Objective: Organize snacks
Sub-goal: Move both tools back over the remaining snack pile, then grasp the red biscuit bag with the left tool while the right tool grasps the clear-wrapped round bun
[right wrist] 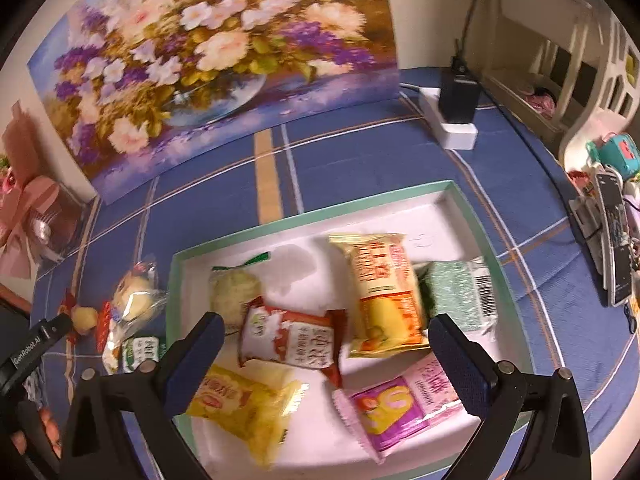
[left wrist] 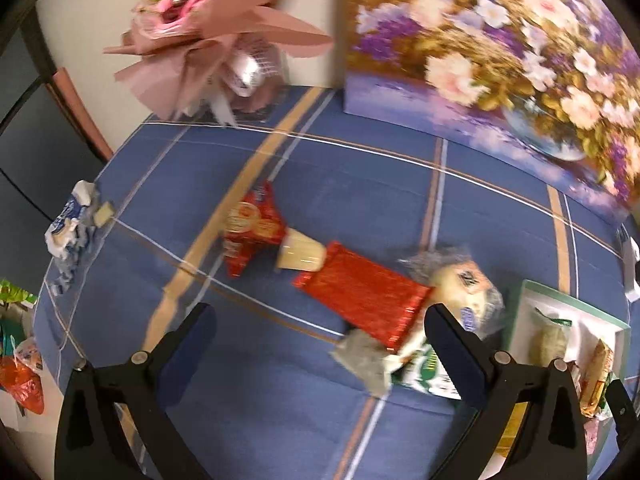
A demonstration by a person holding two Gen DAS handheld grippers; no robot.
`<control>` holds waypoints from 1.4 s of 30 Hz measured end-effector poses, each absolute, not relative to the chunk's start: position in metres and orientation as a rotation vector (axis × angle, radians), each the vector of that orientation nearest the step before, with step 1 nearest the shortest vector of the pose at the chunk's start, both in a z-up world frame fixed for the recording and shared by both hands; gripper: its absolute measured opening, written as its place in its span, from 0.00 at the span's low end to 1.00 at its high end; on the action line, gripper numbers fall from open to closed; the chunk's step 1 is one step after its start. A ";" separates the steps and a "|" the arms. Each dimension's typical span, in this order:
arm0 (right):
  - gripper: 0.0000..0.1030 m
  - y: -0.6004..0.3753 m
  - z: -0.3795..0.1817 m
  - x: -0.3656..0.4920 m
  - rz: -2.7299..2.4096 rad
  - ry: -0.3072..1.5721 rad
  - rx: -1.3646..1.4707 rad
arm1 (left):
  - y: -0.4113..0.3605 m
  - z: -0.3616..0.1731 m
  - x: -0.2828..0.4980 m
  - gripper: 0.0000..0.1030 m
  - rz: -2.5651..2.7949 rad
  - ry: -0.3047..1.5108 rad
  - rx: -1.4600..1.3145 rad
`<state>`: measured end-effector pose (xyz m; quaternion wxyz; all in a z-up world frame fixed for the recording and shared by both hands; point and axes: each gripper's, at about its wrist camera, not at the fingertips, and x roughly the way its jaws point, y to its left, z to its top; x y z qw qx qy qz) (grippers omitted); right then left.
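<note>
Both tools stand wide apart with nothing between their pads. The left gripper (left wrist: 320,344) hangs over the blue plaid tablecloth (left wrist: 340,184), its jaws spread and touching no packet; just beyond its fingers, across the middle of the frame, lie a shiny red foil packet (left wrist: 362,300), a red-and-gold crinkled wrapper (left wrist: 250,226) and a clear-wrapped pale bun (left wrist: 466,284).

The right gripper (right wrist: 326,350) is likewise released, poised above the shallow white box with a green rim (right wrist: 320,214) in the centre of its frame. Inside the box lie a red-and-white sachet (right wrist: 290,340), a yellow-orange snack bag (right wrist: 384,300), a pink wafer packet (right wrist: 400,408), a yellow packet (right wrist: 240,410) and a green speckled bar (right wrist: 456,294). No packet is gripped.
</note>
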<state>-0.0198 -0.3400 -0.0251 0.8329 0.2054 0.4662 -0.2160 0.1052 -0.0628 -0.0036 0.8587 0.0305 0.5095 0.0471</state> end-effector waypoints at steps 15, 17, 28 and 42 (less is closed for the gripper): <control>1.00 -0.257 -0.010 0.015 -0.273 0.981 0.369 | 0.021 0.014 0.107 1.00 0.175 1.060 -0.019; 1.00 -0.245 -0.010 0.020 -0.244 0.981 0.368 | 0.033 0.014 0.108 1.00 0.185 1.062 -0.040; 0.91 -0.193 -0.023 0.054 -0.150 1.018 0.318 | 0.077 0.000 0.124 1.00 0.178 1.113 -0.131; 0.76 -0.197 -0.051 0.114 -0.142 1.136 0.295 | 0.069 -0.037 0.189 1.00 0.023 1.235 -0.260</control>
